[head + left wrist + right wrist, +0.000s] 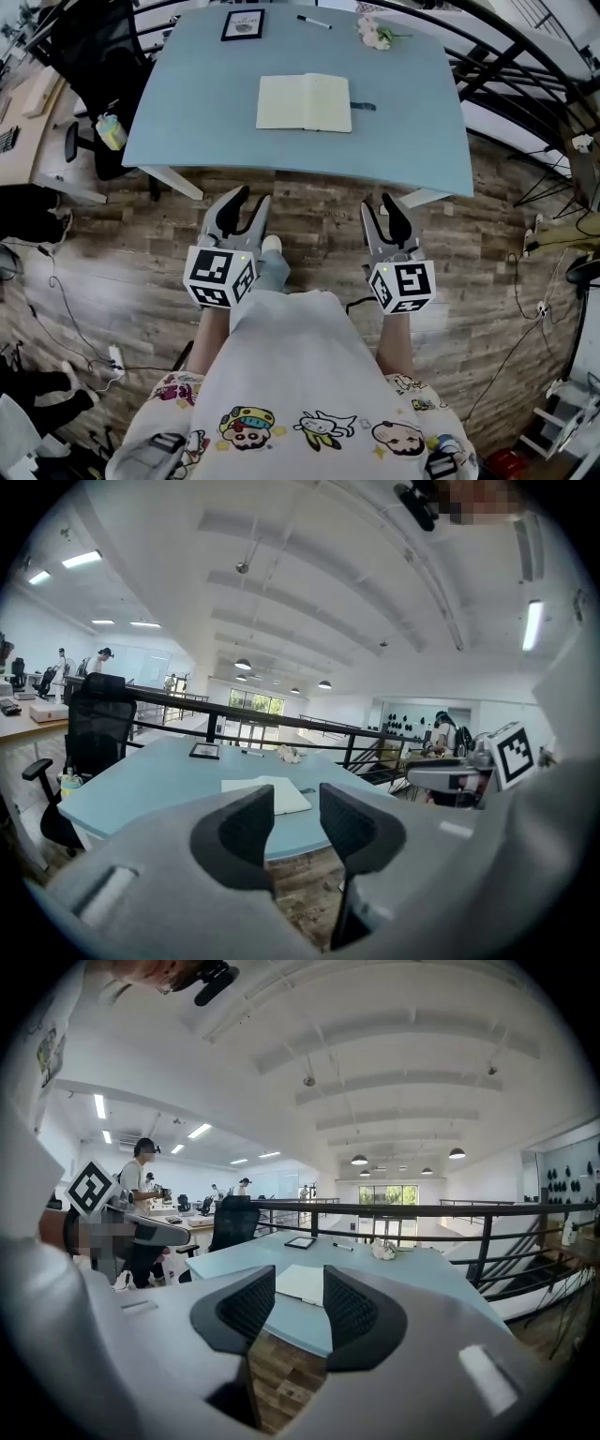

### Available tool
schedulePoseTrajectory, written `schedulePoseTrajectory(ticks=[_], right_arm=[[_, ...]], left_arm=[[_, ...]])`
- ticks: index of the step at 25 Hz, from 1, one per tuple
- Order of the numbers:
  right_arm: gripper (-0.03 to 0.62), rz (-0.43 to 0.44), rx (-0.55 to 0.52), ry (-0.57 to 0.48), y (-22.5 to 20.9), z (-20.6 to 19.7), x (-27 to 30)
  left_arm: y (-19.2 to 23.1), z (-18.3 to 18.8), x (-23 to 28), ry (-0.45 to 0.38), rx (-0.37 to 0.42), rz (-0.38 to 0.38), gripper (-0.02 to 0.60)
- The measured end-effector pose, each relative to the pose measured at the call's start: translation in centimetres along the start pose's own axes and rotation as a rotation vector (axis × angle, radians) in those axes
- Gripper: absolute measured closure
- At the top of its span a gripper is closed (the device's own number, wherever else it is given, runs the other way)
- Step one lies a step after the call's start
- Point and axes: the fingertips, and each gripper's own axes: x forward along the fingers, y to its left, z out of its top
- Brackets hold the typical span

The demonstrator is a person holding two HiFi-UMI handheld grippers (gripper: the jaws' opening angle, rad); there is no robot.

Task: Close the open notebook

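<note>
At about ten o'clock from us a black office chair stands off the table's left end, with a pale green bottle just beside that corner. Our left gripper hovers over the wooden floor at about eleven o'clock, short of the table's near edge. Its fingers stand partly apart with nothing between them; only table and floor show through the gap. The light blue table lies ahead, and the notebook rests on it at twelve o'clock, open and flat near the middle, cream pages up, well apart from both grippers. Along the far edge we see a small framed picture at eleven o'clock, a pen at twelve and a sprig of flowers at one. Our right gripper hangs at about one o'clock, level with the left, its fingers likewise apart and empty. A black railing curves past the table at two o'clock.
</note>
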Motion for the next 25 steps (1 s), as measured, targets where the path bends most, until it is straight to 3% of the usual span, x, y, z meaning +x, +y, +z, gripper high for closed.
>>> schedulePoseTrajectory(ticks=[13,25], right_arm=[[0.425,-0.085,0.049,0.044,-1.4,2.6,11.1],[0.401,-0.118,0.123,0.101,-4.2,1.5,13.7]], left_arm=[[9.7,3.8,8.6,0.045,-0.003,-0.089,0.416],[10.8,2.5,11.9,0.104,-0.051,-0.117,0.399]])
